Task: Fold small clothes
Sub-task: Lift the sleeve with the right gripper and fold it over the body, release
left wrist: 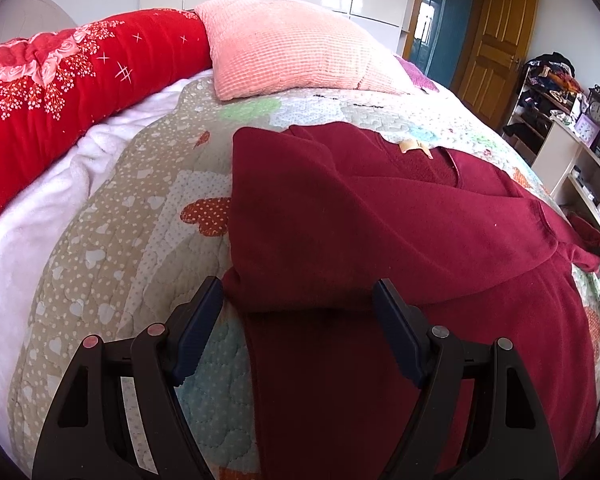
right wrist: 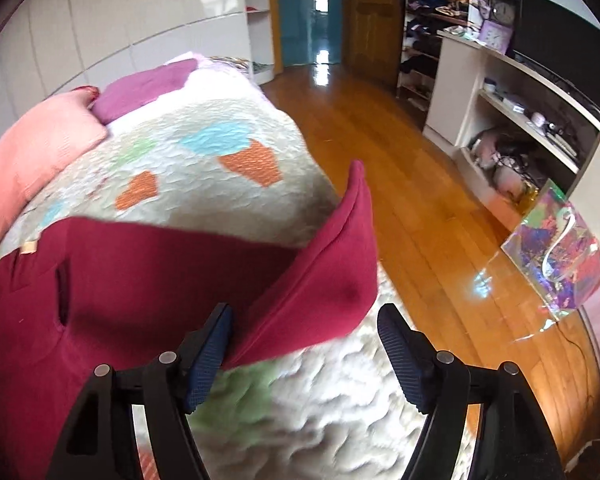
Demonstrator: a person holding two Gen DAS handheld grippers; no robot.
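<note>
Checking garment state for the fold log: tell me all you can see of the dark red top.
The top is dark red, fleece-like, with a tan neck label. It lies on the quilt, its left side already folded over the body, giving a straight left edge. The right sleeve is lifted, sticking up beside the right gripper, whose open jaws do not pinch it. The left gripper is open over the folded edge.

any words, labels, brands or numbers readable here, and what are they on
No text can be read in either view.
Neck label on the maroon garment: a dark mark shows, too small to read.
Clock on the shelf unit: numerals too small to read.
Iridescent bag on the floor: a colourful pattern, no legible words.
</note>
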